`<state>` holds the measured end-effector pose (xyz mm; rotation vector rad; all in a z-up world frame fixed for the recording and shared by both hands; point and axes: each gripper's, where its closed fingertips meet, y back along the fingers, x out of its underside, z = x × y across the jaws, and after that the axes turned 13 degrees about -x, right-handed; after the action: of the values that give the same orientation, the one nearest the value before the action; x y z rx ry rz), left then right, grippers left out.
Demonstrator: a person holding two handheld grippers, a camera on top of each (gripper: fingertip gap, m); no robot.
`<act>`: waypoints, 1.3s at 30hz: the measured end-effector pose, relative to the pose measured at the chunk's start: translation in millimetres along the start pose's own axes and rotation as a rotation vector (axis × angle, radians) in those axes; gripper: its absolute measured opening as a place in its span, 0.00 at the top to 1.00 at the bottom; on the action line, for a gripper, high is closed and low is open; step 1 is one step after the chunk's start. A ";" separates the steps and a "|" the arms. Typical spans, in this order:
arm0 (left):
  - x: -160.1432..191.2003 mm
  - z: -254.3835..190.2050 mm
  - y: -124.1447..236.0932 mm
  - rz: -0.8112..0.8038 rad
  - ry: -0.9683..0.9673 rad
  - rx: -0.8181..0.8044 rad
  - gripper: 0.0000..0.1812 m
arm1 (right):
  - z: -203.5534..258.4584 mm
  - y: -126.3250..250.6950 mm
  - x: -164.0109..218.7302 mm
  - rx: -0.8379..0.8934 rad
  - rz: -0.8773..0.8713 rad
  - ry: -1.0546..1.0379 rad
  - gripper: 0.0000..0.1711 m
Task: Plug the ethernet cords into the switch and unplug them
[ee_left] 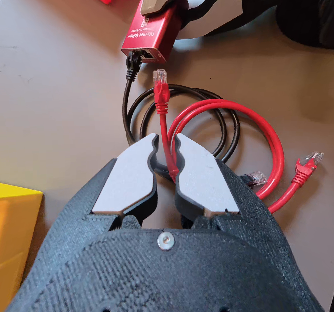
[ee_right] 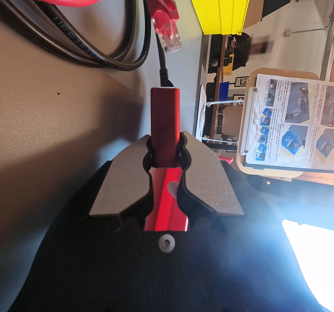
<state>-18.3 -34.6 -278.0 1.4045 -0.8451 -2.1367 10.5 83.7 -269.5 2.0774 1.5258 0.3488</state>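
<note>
On the table (ee_left: 54,68), the right gripper (ee_right: 165,140) clamps the red switch (ee_left: 150,35), whose left port holds the black cord (ee_left: 126,108). Left gripper (ee_left: 166,138) pinches the red cord (ee_left: 163,128), its plug (ee_left: 160,76) raised just short of the free port.

White lettering in several lines and a small square emblem are printed on the top face of the red switch (ee_left: 151,30). Faint repeated print is seen along the jacket of the black cord (ee_right: 72,37), too small to be read. Blocks of text with photographs are carried by a paper sheet (ee_right: 289,119) clipped to a pale board. Black-and-white square markers (ee_right: 241,82) are posted behind it.
</note>
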 end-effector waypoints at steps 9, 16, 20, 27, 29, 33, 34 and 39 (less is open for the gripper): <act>-4.6 8.4 -0.3 0.015 0.017 0.077 0.97 | -4.1 5.7 -5.1 0.036 -0.042 0.014 0.84; -16.4 18.2 9.9 0.273 -0.076 0.346 0.97 | -13.2 15.8 -16.1 0.125 -0.160 0.057 0.84; -17.8 10.4 13.3 0.416 -0.101 0.471 0.97 | -13.3 22.5 -23.7 0.165 -0.210 0.111 0.85; -12.9 5.2 22.5 0.481 -0.003 0.648 0.97 | -14.0 32.3 -37.6 0.210 -0.282 0.156 0.85; -9.2 5.7 23.6 0.495 0.019 0.661 0.97 | -13.7 34.2 -42.0 0.217 -0.295 0.170 0.85; -1.0 0.5 28.3 0.550 -0.017 0.680 0.97 | -9.6 35.1 -50.6 0.215 -0.317 0.204 0.85; 1.3 -1.0 28.4 0.572 -0.037 0.675 0.97 | -8.2 34.8 -52.3 0.212 -0.320 0.212 0.85; 9.5 -8.9 29.2 0.678 -0.081 0.698 0.97 | -3.4 33.5 -56.6 0.207 -0.319 0.245 0.85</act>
<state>-12.8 -63.9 -266.4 1.0635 -1.9010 -1.4253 17.1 24.1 -242.2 1.9499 2.0843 0.3457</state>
